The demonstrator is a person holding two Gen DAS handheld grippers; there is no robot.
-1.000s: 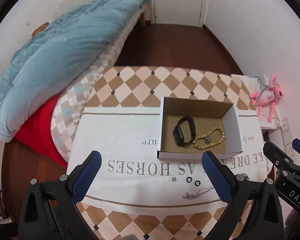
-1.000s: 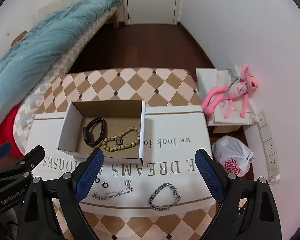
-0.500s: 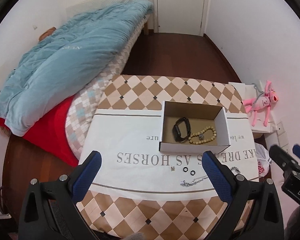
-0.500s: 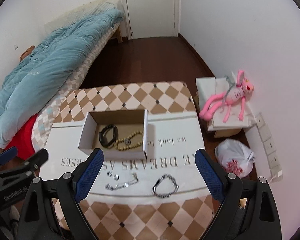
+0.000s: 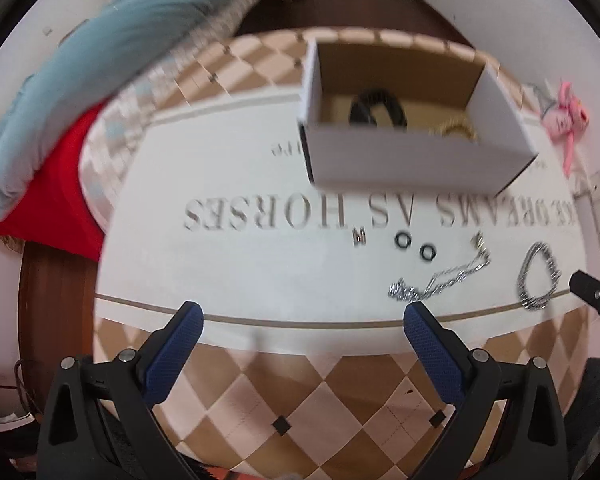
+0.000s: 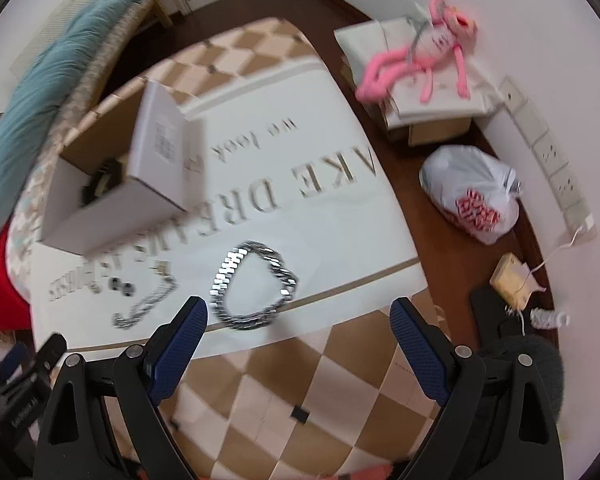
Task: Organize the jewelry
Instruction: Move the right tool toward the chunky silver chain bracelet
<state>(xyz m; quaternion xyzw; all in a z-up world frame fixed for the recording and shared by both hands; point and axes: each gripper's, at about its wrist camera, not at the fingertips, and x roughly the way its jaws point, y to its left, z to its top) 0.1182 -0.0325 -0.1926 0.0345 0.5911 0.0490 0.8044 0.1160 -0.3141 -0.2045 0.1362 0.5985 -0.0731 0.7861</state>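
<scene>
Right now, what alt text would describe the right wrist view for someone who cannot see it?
A silver link bracelet lies on a white printed cloth just ahead of the open right gripper. Left of it lie a thin silver chain and a white cardboard box.

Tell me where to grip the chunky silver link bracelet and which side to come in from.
Take the silver link bracelet with the open right gripper, coming down from above at its near arc. It lies flat as an open loop on the white cloth, so one finger can drop inside the loop and one outside, pinching across the band.
</scene>
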